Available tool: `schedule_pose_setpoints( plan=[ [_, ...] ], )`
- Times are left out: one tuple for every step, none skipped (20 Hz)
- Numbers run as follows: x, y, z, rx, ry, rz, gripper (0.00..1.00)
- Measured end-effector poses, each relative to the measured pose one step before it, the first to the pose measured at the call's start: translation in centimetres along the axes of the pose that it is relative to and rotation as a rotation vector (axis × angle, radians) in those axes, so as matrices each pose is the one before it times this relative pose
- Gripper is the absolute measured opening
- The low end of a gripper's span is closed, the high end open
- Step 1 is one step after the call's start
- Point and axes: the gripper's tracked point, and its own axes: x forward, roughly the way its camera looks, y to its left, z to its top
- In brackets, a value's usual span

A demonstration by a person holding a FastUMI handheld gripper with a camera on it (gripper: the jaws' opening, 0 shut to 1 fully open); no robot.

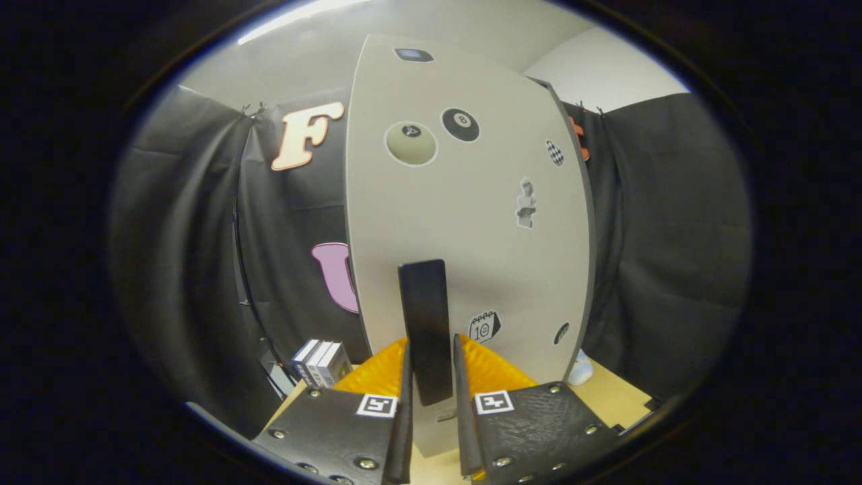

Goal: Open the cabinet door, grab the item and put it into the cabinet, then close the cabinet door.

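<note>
We have the grey cabinet door (465,229) taking up the centre of the frame, covered in stickers: a pale ball and a black eight ball upper centre, a small bust figure to the right, a calendar sticker low down. Cabinet body sits behind it; we cannot tell what is inside, nothing of the interior shows. Door looks shut or barely cracked, hard to say from this angle. The gripper (431,377) is at bottom centre, fingers narrowed around the black vertical door handle (424,330), which stands between them; the fingers sit very close to either side, but whether both press on it we cannot tell. So our read is the task is at its very start: opening the door is in hand, and grabbing, placing and closing are all left. The item is not certain; a white rounded object (579,369) sits on the wooden table (609,397) lower right, beside the door's edge. Small boxes (322,362) stand lower left of the fingers.
</note>
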Motion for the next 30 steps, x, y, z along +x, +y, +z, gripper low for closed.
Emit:
schedule_pose_setpoints(
  plan=[
    [-0.37,-0.302,0.03,-0.00063,-0.0021,-0.00064,0.28],
    [-0.422,-0.31,0.039,-0.00131,-0.00067,-0.00236,0.28],
    [-0.429,-0.317,-0.042,-0.00108,0.00133,-0.00374,0.28],
    [-0.364,-0.327,0.068,-0.00015,-0.0015,-0.00327,0.28],
    [-0.541,-0.376,-0.048,-0.00019,0.00089,-0.00258,0.28],
    [-0.406,-0.291,0.076,0.00043,0.00242,-0.00214,0.28],
    [-0.541,-0.405,-0.027,0.00053,-0.00159,-0.00292,0.28],
    [-0.357,-0.455,0.042,-0.00333,0.00426,-0.00305,0.28],
    [-0.492,-0.503,-0.075,-0.00216,-0.00121,-0.00377,0.28],
    [-0.28,-0.233,-0.102,-0.00432,0.00623,-0.00402,0.28],
    [-0.341,-0.253,0.03,0.00159,-0.00022,-0.00588,0.28],
    [-0.333,-0.377,0.039,-0.00007,0.00352,-0.00484,0.27],
    [-0.567,-0.685,0.072,-0.00245,-0.00025,-0.00381,0.28],
    [-0.491,-0.616,0.096,-0.00036,-0.00046,-0.00576,0.28],
    [-0.531,-0.615,0.052,-0.00077,0.00107,-0.00608,0.28],
    [-0.4,-0.6,0.113,-0.00104,0.00175,-0.00576,0.28],
    [-0.435,-0.656,-0.083,0.00014,0.0013,-0.0067,0.28],
    [-0.42,-0.654,0.022,-0.0008,0.00235,-0.00664,0.28],
    [-0.506,-0.751,-0.021,-0.00527,0.00054,-0.00576,0.28],
    [-0.444,-0.74,0.066,-0.00311,0.00017,-0.00709,0.28],
    [-0.342,-0.774,-0.046,-0.00286,0.00088,-0.00666,0.27],
    [-0.452,-0.8,0.025,-0.00155,0.0025,-0.00514,0.28],
    [-0.372,-0.845,0.013,0.00026,0.00033,-0.0056,0.28],
    [-0.353,-0.773,0.173,0.00482,-0.00158,-0.00715,0.28],
    [-0.32,-0.969,0.002,-0.00173,-0.00164,-0.00786,0.28],
    [-0.197,-0.803,0.129,-0.00461,-0.00339,-0.00907,0.28],
    [-0.211,-0.843,-0.085,-0.00719,-0.00218,-0.00884,0.27],
    [-0.242,-0.862,0.149,0.00044,0.00123,-0.00777,0.27],
    [0.022,-0.63,0.095,0.00388,-0.00213,0.00135,0.27],
    [-1.257,-1.01,0.247,0.01173,-0.00272,-0.01006,0.22]
  ],
)
